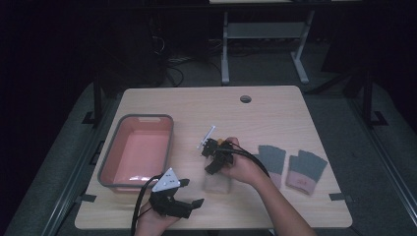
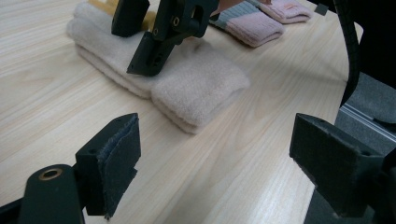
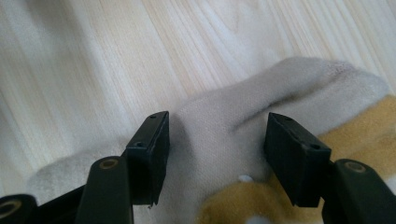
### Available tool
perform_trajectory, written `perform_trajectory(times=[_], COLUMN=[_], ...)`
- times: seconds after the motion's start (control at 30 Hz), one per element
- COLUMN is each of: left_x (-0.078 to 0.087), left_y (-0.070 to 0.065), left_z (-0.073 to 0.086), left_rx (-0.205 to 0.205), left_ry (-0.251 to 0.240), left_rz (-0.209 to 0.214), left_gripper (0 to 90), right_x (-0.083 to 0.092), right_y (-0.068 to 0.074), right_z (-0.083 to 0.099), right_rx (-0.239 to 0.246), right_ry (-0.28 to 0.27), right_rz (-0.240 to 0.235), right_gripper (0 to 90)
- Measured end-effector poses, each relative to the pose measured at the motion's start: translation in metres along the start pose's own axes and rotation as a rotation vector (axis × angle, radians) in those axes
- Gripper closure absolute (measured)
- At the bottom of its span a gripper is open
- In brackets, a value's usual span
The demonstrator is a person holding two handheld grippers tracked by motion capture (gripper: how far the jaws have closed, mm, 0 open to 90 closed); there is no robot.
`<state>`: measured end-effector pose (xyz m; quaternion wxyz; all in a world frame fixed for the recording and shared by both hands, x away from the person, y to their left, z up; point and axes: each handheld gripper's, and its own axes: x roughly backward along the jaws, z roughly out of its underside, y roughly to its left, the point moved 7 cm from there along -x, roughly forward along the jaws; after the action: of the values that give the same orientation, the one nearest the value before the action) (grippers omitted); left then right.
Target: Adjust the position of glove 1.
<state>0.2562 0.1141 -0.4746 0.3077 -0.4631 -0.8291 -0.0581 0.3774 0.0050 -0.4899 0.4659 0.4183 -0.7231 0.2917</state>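
A folded beige sock (image 1: 220, 186) with mustard patches lies on the wooden table (image 1: 275, 113) near its front middle. My right gripper (image 1: 212, 166) points down over the sock's far end. In the right gripper view its open jaws (image 3: 217, 135) straddle the beige fabric (image 3: 224, 102), the pads standing apart from it. My left gripper (image 1: 193, 191) rests low at the front edge, left of the sock, jaws wide open with nothing between them (image 2: 219, 144). From the left gripper view the sock (image 2: 201, 84) lies ahead with the right gripper (image 2: 140, 42) above it.
A pink bin (image 1: 110, 167) with a grey rim stands at the left of the table. Two grey-and-pink socks (image 1: 273, 160) (image 1: 306, 169) lie flat to the right of the right hand. A cable hole (image 1: 245, 99) sits near the far edge.
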Motion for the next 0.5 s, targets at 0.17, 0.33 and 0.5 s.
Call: perform_trajectory(times=[0.17,0.33,0.5], left_x=[-0.004,-0.011,-0.02], left_y=[-0.001,0.0,0.002], left_z=[-0.004,-0.006,-0.01], left_rx=[0.019,0.05,0.121], left_ry=[-0.003,0.014,0.039], left_rz=[-0.006,0.01,0.016], left_gripper=[16.7,16.7,16.6], right_x=[0.004,0.021,0.039], right_y=[0.001,0.002,-0.004], right_z=[0.003,0.008,0.025], right_rx=[-0.018,-0.087,-0.19], right_ry=[-0.032,-0.099,-0.153], right_rz=[0.006,-0.025,-0.048], right_gripper=[38.7,37.4,36.2])
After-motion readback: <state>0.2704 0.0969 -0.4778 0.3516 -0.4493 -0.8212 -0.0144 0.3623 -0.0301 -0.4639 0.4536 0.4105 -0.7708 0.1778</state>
